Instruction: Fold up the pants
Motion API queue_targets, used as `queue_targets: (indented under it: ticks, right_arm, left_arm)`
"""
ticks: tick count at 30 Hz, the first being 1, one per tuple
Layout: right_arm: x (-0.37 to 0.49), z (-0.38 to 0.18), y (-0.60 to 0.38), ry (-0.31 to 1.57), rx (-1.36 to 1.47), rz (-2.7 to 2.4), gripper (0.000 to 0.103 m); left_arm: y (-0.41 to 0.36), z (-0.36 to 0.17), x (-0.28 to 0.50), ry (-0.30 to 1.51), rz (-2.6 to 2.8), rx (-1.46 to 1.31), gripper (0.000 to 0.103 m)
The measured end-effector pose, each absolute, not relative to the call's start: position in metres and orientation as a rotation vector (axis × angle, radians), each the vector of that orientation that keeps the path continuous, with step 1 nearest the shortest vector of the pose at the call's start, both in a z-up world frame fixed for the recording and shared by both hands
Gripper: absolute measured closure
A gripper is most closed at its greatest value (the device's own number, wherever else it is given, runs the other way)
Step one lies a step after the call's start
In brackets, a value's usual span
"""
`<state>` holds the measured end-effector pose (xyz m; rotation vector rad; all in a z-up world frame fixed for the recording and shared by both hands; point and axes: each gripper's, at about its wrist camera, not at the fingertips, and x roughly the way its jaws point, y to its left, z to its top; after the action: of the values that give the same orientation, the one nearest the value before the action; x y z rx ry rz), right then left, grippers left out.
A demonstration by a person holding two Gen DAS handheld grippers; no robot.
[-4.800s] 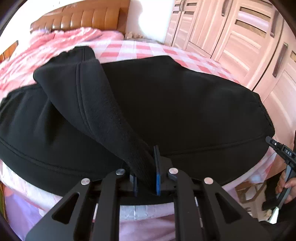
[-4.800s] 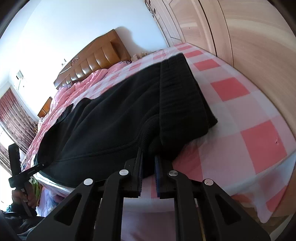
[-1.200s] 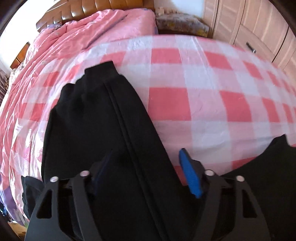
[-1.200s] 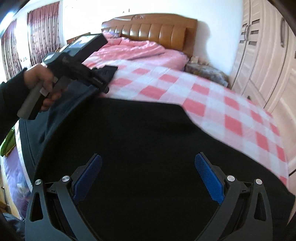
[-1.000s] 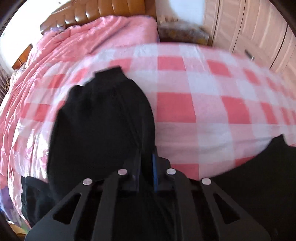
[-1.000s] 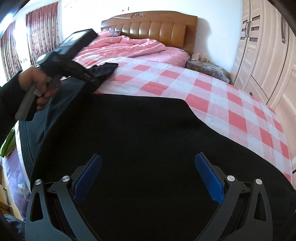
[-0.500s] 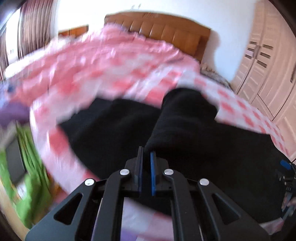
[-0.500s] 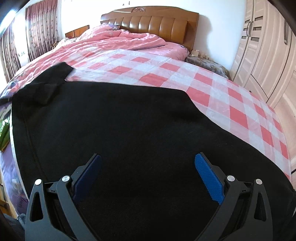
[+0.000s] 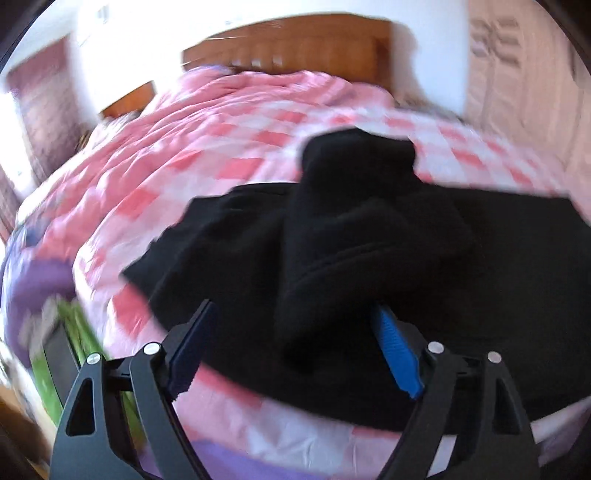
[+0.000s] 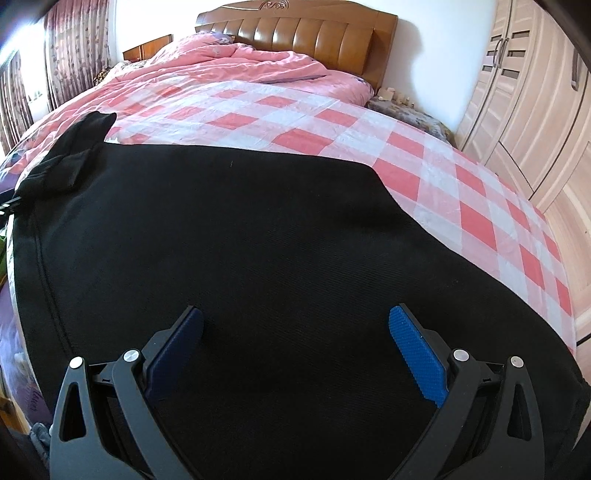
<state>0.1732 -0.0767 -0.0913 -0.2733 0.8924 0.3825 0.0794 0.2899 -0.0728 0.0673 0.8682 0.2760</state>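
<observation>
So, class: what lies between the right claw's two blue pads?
Only black fleece pants lie flat between the right claw pads, shown in the right wrist view.

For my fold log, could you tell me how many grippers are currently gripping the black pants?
0. The left gripper is open around the bunched leg of the pants; the right gripper is open over their flat part.

A home bedroom. Wide bed with pink-and-white checked sheet (image 10: 406, 155), rumpled pink quilt (image 10: 236, 62) and padded brown wooden headboard (image 10: 295, 29). Pale louvred wardrobe doors (image 10: 517, 110) alongside, patterned mauve curtains (image 10: 70, 55) at the window.
</observation>
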Motion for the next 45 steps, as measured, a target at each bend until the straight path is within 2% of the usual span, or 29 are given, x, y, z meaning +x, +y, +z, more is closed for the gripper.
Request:
queue_targets:
  ticks: [4, 5, 6, 8, 11, 12, 15, 16, 17, 19, 21, 23, 24, 27, 29, 33, 38, 40, 41, 42, 43, 44, 45]
  right_arm:
    - [0.173, -0.091, -0.076, 0.895, -0.27, 0.384, 0.005]
    - [0.173, -0.091, -0.076, 0.895, -0.27, 0.384, 0.005]
    - [0.173, -0.09, -0.076, 0.891, -0.27, 0.385, 0.005]
    - [0.167, -0.086, -0.074, 0.857, -0.282, 0.403, 0.005]
    - [0.144, -0.072, -0.064, 0.786, -0.285, 0.508, 0.005]
    - [0.136, -0.067, -0.06, 0.77, -0.273, 0.56, 0.005]
    - [0.101, -0.057, -0.028, 0.694, -0.314, 0.74, 0.006]
    - [0.09, -0.056, -0.015, 0.671, -0.348, 0.791, 0.012]
    - [0.076, -0.057, 0.004, 0.639, -0.402, 0.855, 0.024]
    - [0.061, -0.063, 0.029, 0.622, -0.471, 0.923, 0.036]
    - [0.05, -0.074, 0.054, 0.626, -0.541, 0.986, 0.037]
    - [0.047, -0.083, 0.068, 0.638, -0.587, 1.004, 0.05]
    - [0.048, -0.087, 0.073, 0.653, -0.596, 1.012, 0.053]
    - [0.052, -0.09, 0.073, 0.667, -0.584, 1.012, 0.058]
    - [0.054, -0.088, 0.07, 0.672, -0.58, 1.006, 0.064]
    - [0.051, -0.083, 0.066, 0.673, -0.561, 1.006, 0.064]
    - [0.035, -0.093, 0.072, 0.63, -0.706, 0.954, 0.064]
    - [0.03, -0.095, 0.075, 0.602, -0.746, 0.923, 0.069]
    - [0.031, -0.094, 0.074, 0.596, -0.756, 0.912, 0.074]
    - [0.03, -0.094, 0.075, 0.587, -0.769, 0.909, 0.075]
    - [0.028, -0.093, 0.076, 0.571, -0.781, 0.905, 0.08]
    - [0.025, -0.093, 0.077, 0.55, -0.796, 0.895, 0.091]
    - [0.023, -0.093, 0.077, 0.525, -0.815, 0.877, 0.094]
  left_arm:
    - [0.266, -0.081, 0.109, 0.861, 0.285, 0.335, 0.02]
    - [0.26, -0.081, 0.113, 0.845, 0.268, 0.392, 0.04]
    - [0.258, -0.08, 0.115, 0.846, 0.247, 0.403, 0.081]
    - [0.268, -0.07, 0.119, 0.85, 0.224, 0.291, 0.088]
    - [0.324, -0.043, 0.102, 0.746, 0.183, -0.142, 0.089]
    - [0.358, -0.041, 0.087, 0.691, 0.147, -0.381, 0.089]
    - [0.412, -0.067, 0.065, 0.634, 0.06, -0.819, 0.089]
    - [0.422, -0.083, 0.06, 0.648, 0.052, -0.907, 0.088]
    - [0.425, -0.095, 0.059, 0.669, 0.074, -0.931, 0.085]
    - [0.427, -0.114, 0.055, 0.683, 0.089, -0.98, 0.083]
    - [0.429, -0.118, 0.051, 0.647, 0.063, -1.027, 0.08]
    - [0.425, -0.111, 0.054, 0.639, 0.045, -1.009, 0.065]
    - [0.423, -0.108, 0.055, 0.64, 0.042, -0.994, 0.057]
    - [0.411, -0.099, 0.062, 0.653, 0.041, -0.915, 0.049]
    - [0.406, -0.096, 0.062, 0.655, 0.042, -0.894, 0.049]
    - [0.411, -0.098, 0.06, 0.643, 0.016, -0.916, 0.051]
    - [0.415, -0.099, 0.052, 0.644, 0.002, -0.918, 0.051]
    - [0.414, -0.098, 0.051, 0.644, -0.002, -0.921, 0.051]
    - [0.413, -0.097, 0.051, 0.647, -0.001, -0.915, 0.056]
    - [0.413, -0.097, 0.052, 0.652, 0.002, -0.905, 0.074]
    - [0.411, -0.097, 0.055, 0.663, 0.013, -0.883, 0.085]
    - [0.41, -0.098, 0.053, 0.667, 0.018, -0.867, 0.094]
    - [0.408, -0.097, 0.054, 0.669, 0.016, -0.849, 0.094]
